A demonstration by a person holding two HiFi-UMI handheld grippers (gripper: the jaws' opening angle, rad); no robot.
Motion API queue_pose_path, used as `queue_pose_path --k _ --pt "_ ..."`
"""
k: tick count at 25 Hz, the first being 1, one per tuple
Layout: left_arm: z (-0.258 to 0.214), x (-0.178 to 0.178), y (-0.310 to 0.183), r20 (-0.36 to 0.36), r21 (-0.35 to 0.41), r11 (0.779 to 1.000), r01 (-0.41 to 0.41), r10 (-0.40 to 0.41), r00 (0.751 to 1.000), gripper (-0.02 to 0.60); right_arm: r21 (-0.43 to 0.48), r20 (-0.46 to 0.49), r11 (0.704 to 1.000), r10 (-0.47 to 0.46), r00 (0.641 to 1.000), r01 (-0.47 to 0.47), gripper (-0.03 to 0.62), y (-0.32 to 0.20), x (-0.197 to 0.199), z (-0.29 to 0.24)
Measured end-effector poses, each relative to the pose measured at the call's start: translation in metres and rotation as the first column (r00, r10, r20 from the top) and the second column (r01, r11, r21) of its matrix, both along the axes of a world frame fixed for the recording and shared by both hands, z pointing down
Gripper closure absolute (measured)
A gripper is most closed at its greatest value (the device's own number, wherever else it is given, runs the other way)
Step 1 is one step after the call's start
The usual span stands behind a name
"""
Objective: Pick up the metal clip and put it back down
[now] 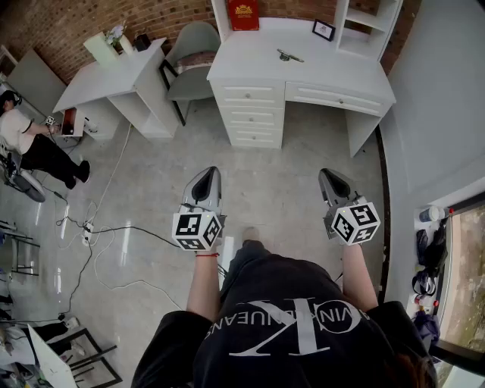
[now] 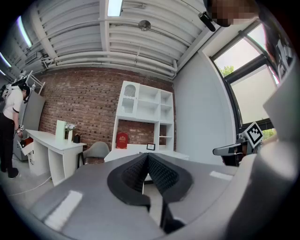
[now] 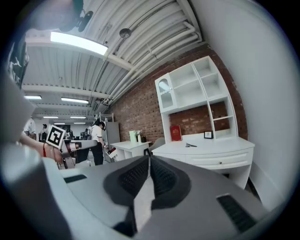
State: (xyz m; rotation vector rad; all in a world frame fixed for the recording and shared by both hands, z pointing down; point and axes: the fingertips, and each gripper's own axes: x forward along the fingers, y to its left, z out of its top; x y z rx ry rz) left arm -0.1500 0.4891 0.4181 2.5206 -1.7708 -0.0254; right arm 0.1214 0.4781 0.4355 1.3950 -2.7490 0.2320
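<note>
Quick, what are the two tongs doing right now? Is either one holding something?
Left tongs: closed, holding nothing.
Right tongs: closed, holding nothing.

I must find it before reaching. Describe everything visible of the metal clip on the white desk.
The metal clip is small, slim and silvery-dark. It lies flat and slightly slanted on the white desk, out in front of a red book and a framed picture, roughly between them. Only the desk touches it. Its finer parts are too small to tell.
</note>
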Motion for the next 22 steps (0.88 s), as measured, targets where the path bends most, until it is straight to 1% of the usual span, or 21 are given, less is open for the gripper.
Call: queue_pose_path --k 6,10,12,15,19,22 --pt "-0.001 0.008 -0.014 0.004 -0.004 1.0 -0.009 0.009 1.0 0.574 0.003 0.012 1.0 0.016 1.0 -0.016 0.572 -0.01 0.011 -0.002" --pt "0.004 0.009 -0.028 -0.025 -0.011 1.0 0.022 -0.022 0.999 0.574 -0.005 0.012 0.999 0.034 0.999 -0.034 0.572 -0.024 0.019 0.002" --pt "0.008 0.013 -0.041 -0.024 -0.014 1.0 0.014 -0.014 1.0 0.574 -0.012 0.006 0.999 0.034 0.999 -0.034 0.572 -0.037 0.019 0.006" --pt "0.009 0.013 -0.071 -0.018 -0.006 1.0 -0.002 0.002 1.0 0.574 -0.01 -0.004 0.999 0.034 0.999 -0.034 0.572 -0.065 0.017 0.009" --pt "0.011 0.007 -0.125 -0.052 -0.005 1.0 0.009 -0.01 0.999 0.574 -0.013 -0.012 0.999 0.043 0.999 -0.043 0.572 -0.113 0.015 0.016" --pt "0.015 0.003 -0.165 -0.055 -0.024 1.0 -0.009 0.008 0.998 0.574 -0.028 -0.027 0.998 0.055 0.998 -0.056 0.572 -0.153 0.011 0.018"
